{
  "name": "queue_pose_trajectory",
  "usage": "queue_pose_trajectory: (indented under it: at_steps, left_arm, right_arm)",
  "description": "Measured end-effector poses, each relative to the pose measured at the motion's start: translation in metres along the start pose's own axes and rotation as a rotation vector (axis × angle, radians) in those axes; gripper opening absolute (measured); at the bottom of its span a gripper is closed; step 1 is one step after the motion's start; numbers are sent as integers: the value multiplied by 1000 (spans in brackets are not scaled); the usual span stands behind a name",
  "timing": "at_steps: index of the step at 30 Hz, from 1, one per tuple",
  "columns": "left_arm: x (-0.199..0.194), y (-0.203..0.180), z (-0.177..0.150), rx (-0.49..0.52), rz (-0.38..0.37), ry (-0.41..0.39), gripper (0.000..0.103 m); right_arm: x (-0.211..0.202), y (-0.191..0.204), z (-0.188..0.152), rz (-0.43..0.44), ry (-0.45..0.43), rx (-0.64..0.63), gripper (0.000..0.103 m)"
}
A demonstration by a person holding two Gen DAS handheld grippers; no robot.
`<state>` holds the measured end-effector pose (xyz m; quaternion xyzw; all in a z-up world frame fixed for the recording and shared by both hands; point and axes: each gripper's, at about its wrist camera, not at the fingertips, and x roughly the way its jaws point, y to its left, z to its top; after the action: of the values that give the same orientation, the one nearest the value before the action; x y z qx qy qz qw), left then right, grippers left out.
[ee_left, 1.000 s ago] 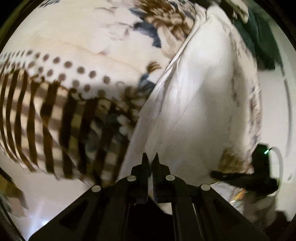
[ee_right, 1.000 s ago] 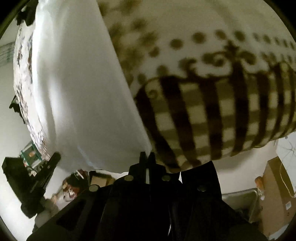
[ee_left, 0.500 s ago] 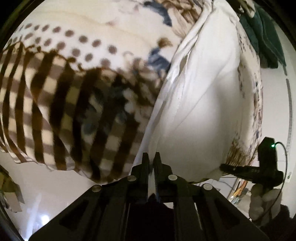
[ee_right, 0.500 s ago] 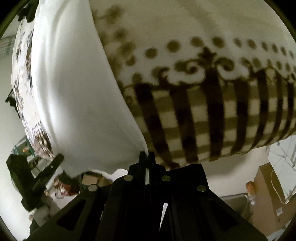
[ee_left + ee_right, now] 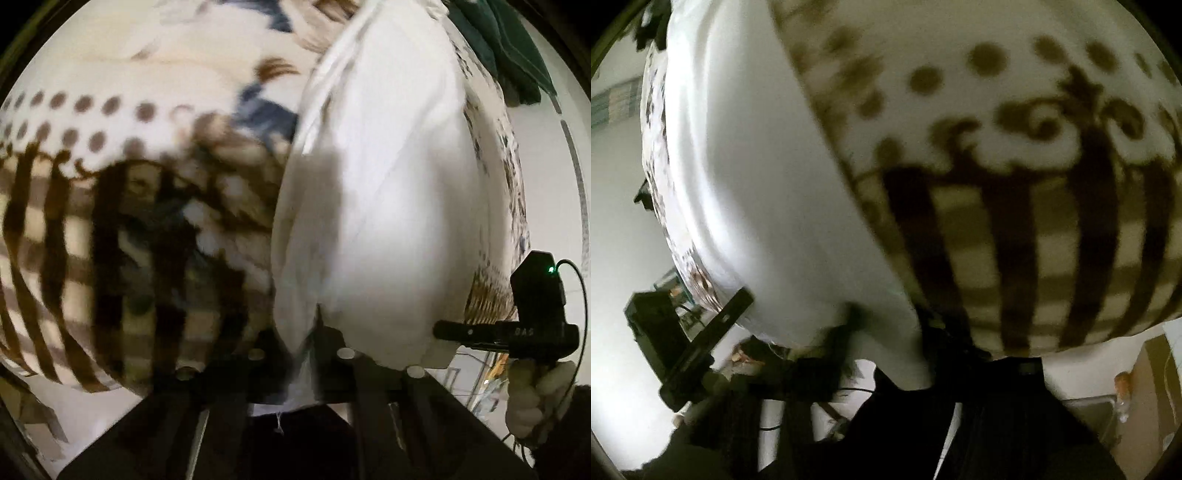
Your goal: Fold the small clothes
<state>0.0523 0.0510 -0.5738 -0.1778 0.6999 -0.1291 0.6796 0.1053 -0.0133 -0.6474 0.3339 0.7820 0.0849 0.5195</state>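
A white garment (image 5: 388, 184) lies flat on a blanket (image 5: 74, 221) patterned with brown stripes and dots. Its near edge drapes over my left gripper (image 5: 303, 332), which is shut on a pinch of the white cloth; the fingertips are hidden under it. In the right wrist view the same white garment (image 5: 757, 184) fills the left side, and my right gripper (image 5: 890, 328) has a fold of its near edge between its jaws, which are closing on it. Each gripper shows in the other's view: the right gripper (image 5: 443, 328) held by a gloved hand (image 5: 535, 387), the left gripper (image 5: 742, 299) at the lower left.
The striped blanket (image 5: 1034, 240) hangs over the front edge of the surface. A dark green cloth (image 5: 517, 55) lies at the far right corner. White floor shows below, with a cardboard box (image 5: 1156, 387) at the right.
Both grippers have come down and in to the garment's near edge. Their bare shut tips are now covered by white cloth, which sits pinched between the jaws.
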Motion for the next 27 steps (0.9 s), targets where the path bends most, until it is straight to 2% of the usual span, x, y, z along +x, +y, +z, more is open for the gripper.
queue_pose_trajectory:
  at_steps: [5,11,13,15,16,17,18,19,20,22,24,27]
  left_arm:
    - [-24,-7,-24,-7,-8,-33,2]
    - [-25,-8,-60,-15,-31,49,3]
    - [-21,-6,-59,-37,-46,84,6]
    - [-26,-4,-51,-67,-28,107,7]
    - [-32,-1,-47,-71,-19,107,8]
    - [-42,0,-38,-69,5,94,14]
    - [-54,1,-26,-63,28,69,18]
    - [-64,0,-14,-57,15,37,26]
    - [-71,-3,-3,-54,4,8,41]
    - [-88,-10,39,-51,-23,-83,63]
    - [-94,-24,89,-33,-80,-155,65]
    - [-88,-58,169,40,-118,-242,65]
  right_arm:
    - [-22,-11,-26,-18,1,-30,2]
    - [-32,-35,-53,-86,54,-33,2]
    - [-35,-45,-52,-92,67,-26,2]
    - [-47,-55,-44,-108,89,5,18]
    - [-54,-59,-39,-107,99,11,21]
    - [-69,-60,-32,-92,85,9,28]
    - [-83,-63,-26,-72,66,13,41]
    - [-101,-67,-17,-42,43,18,46]
    - [-115,-64,-7,-19,12,29,54]
    - [-144,-64,13,10,-50,42,56]
    - [-177,-60,45,43,-128,47,56]
    - [-214,-45,102,42,-240,32,56]
